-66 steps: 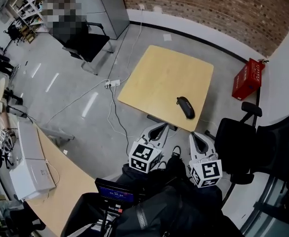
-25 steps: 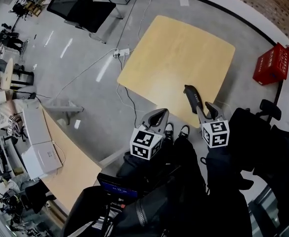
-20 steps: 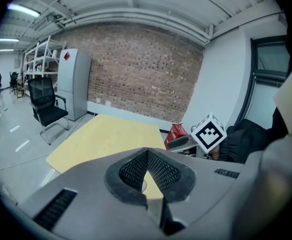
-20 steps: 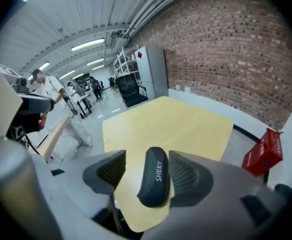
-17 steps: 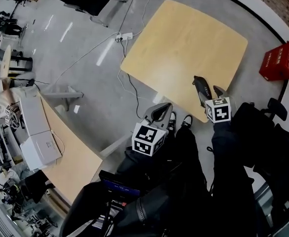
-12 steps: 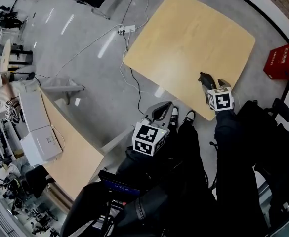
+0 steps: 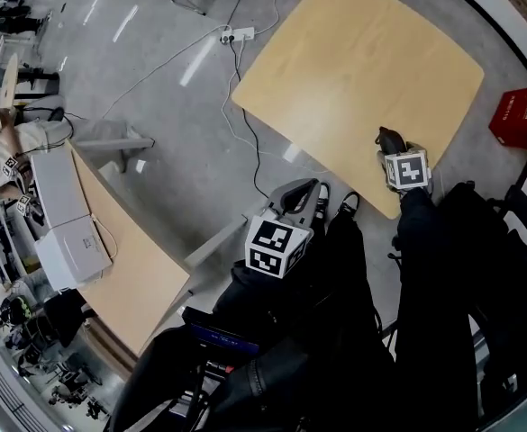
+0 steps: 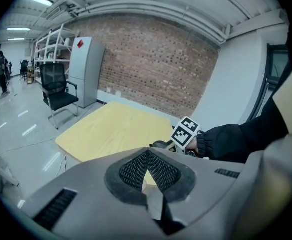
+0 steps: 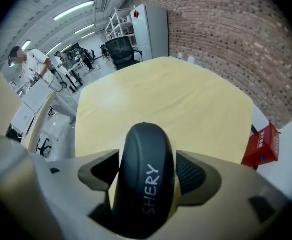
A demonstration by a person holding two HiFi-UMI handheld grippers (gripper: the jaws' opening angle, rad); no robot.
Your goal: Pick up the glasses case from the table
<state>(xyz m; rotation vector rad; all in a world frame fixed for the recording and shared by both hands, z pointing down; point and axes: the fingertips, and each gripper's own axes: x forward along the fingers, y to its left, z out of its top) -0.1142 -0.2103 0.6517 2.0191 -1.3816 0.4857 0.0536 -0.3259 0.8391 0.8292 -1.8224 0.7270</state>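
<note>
The black glasses case [image 7: 388, 137] [image 9: 145, 169] lies near the close right edge of the light wooden table [image 7: 362, 52] [image 9: 160, 94]. My right gripper [image 7: 395, 148] [image 9: 145, 156] points steeply down over it. Its jaws are opening and stand on either side of the case, and a thin strip of table shows beside the right pad [image 9: 190, 173]. My left gripper [image 7: 301, 190] [image 8: 147, 159] hangs off the table's near edge over the floor, shut with nothing in it. In the left gripper view the right gripper's marker cube [image 8: 184, 132] shows at the table's edge.
A red crate [image 7: 524, 115] [image 9: 259, 146] stands on the floor right of the table. A power strip with cables [image 7: 236, 34] lies left of it. A wooden counter [image 7: 128, 259] with white boxes [image 7: 65, 232] runs at the left. Black chairs [image 7: 506, 214] crowd the right.
My right gripper has come down from beside the case onto it, and its jaws have spread around it. The left gripper has sunk a little and stays shut.
</note>
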